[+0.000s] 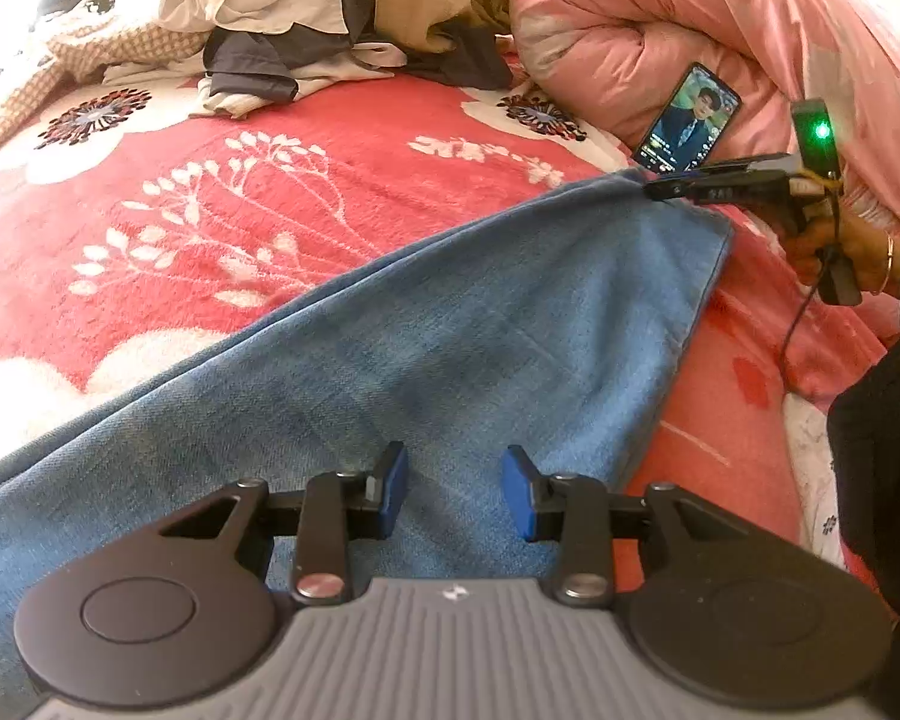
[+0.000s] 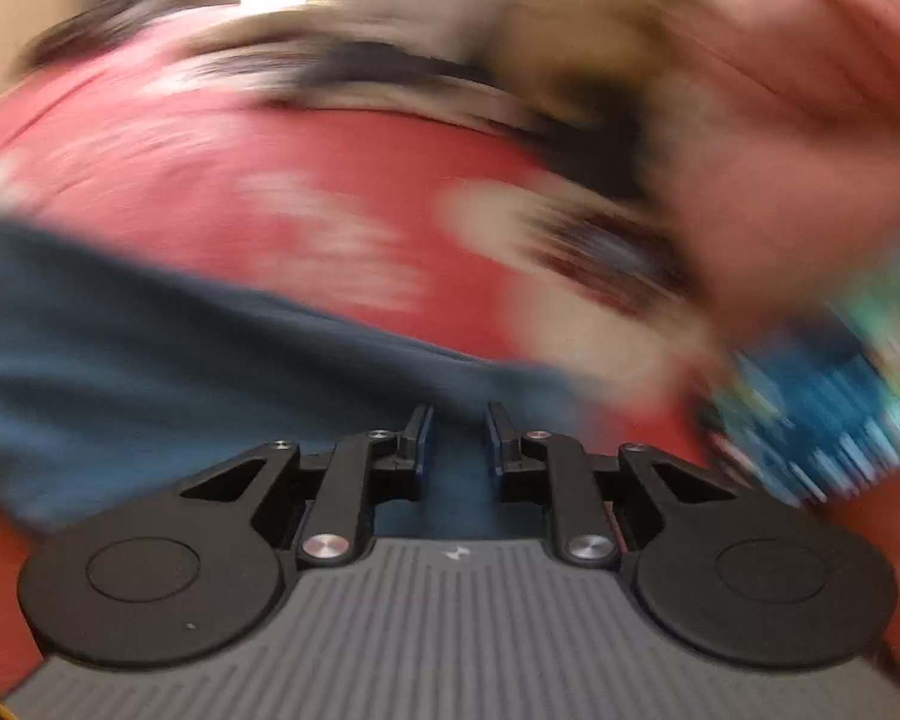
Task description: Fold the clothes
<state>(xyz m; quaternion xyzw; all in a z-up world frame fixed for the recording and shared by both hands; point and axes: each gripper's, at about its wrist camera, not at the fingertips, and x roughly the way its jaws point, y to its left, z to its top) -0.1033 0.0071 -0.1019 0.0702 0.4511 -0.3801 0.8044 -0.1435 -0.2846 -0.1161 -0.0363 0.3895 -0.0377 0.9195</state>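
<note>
Blue jeans (image 1: pixel 450 330) lie spread across the red flowered blanket (image 1: pixel 240 210). My left gripper (image 1: pixel 455 492) hovers open just above the near part of the denim, blue pads apart. At the far right corner of the jeans, my right gripper (image 1: pixel 660 191) is shut on the hem and holds that corner slightly raised. The right wrist view is heavily motion-blurred. It shows the right gripper (image 2: pixel 459 426) with denim (image 2: pixel 120 360) between its narrow fingers and running off to the left.
A heap of beige, white and dark clothes (image 1: pixel 306 12) sits at the back of the bed. A rolled pink quilt (image 1: pixel 690 18) fills the back right, with a lit phone (image 1: pixel 687 120) leaning on it. A person's hand (image 1: pixel 852 246) grips the right tool.
</note>
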